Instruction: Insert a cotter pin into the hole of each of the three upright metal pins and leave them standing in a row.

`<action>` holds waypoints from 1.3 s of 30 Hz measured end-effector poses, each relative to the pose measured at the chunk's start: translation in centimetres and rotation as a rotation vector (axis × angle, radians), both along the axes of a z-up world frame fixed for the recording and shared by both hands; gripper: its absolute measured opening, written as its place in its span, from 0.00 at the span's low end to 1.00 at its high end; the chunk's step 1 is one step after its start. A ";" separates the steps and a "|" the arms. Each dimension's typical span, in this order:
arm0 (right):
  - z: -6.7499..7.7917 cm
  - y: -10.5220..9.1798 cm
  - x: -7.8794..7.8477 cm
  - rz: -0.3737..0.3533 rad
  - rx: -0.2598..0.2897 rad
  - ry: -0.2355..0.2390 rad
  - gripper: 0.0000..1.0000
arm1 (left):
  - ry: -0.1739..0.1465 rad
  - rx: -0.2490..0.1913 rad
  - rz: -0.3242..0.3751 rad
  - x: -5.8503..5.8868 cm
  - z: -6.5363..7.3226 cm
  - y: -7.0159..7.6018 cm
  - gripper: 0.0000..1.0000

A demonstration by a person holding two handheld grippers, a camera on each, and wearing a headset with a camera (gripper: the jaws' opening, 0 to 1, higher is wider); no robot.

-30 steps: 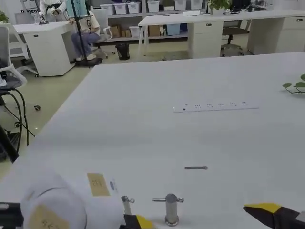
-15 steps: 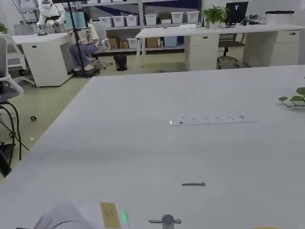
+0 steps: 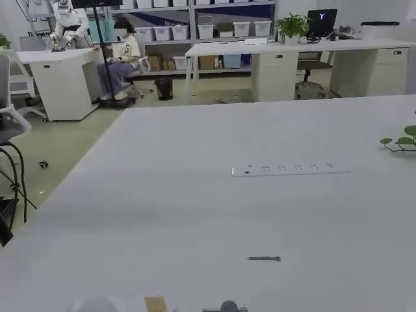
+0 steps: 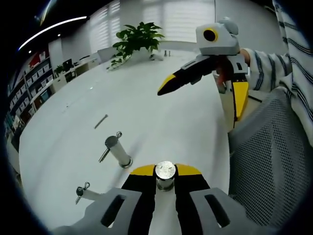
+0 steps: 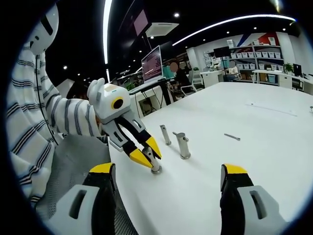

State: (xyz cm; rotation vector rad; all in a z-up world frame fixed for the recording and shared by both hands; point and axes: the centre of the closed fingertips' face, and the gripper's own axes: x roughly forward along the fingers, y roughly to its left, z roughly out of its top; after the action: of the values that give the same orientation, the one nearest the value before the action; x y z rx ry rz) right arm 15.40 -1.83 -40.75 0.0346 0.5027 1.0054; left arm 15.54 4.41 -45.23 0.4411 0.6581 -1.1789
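In the left gripper view my left gripper (image 4: pixel 165 180) is shut on an upright metal pin (image 4: pixel 165 171) standing on the white table; no cotter pin shows in it. Beyond it stand two more pins (image 4: pixel 118 150) (image 4: pixel 86 192), each with a cotter pin through its top. A loose cotter pin (image 4: pixel 101 121) lies farther out and shows in the head view as a cotter pin (image 3: pixel 264 259). My right gripper (image 5: pixel 167 177) hangs open above the table, facing the left gripper (image 5: pixel 138 149) and the held pin (image 5: pixel 153 162). The right gripper (image 4: pixel 215 73) has nothing between its jaws.
A white power strip (image 3: pixel 290 169) lies across the middle of the table (image 3: pixel 195 208). A leafy plant (image 3: pixel 403 139) sits at the right edge. A yellow label (image 3: pixel 155 303) lies near the front edge. Desks, shelves and seated people are far behind the table.
The head camera has tilted up, so the pins and gripper tips slid down to its lower edge. The loose cotter pin keeps its place on the table.
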 end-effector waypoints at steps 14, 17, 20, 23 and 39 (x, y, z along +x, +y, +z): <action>0.2 0.3 0.2 0.017 -0.015 -0.002 0.87 | -0.011 -0.029 -0.024 -0.2 -0.3 -0.2 0.10; 0.2 0.4 0.3 0.019 -0.022 -0.003 0.87 | -0.001 -0.048 -0.011 -0.2 -0.3 -0.3 0.10; 0.2 0.4 0.4 0.020 -0.024 -0.004 0.87 | -0.007 -0.053 -0.010 -0.2 -0.2 -0.3 0.10; 0.2 0.4 0.3 0.025 -0.028 -0.003 0.87 | -0.018 -0.057 -0.011 -0.2 -0.2 -0.4 0.10; 0.4 0.5 0.5 0.032 -0.034 -0.013 0.86 | -0.017 -0.027 0.010 -0.7 -0.1 0.8 0.32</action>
State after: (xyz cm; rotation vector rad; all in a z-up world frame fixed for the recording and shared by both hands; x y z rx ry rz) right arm 15.89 -1.33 -40.32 -0.0106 0.5095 1.0275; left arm 14.83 5.21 -45.30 0.4240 0.6287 -1.1720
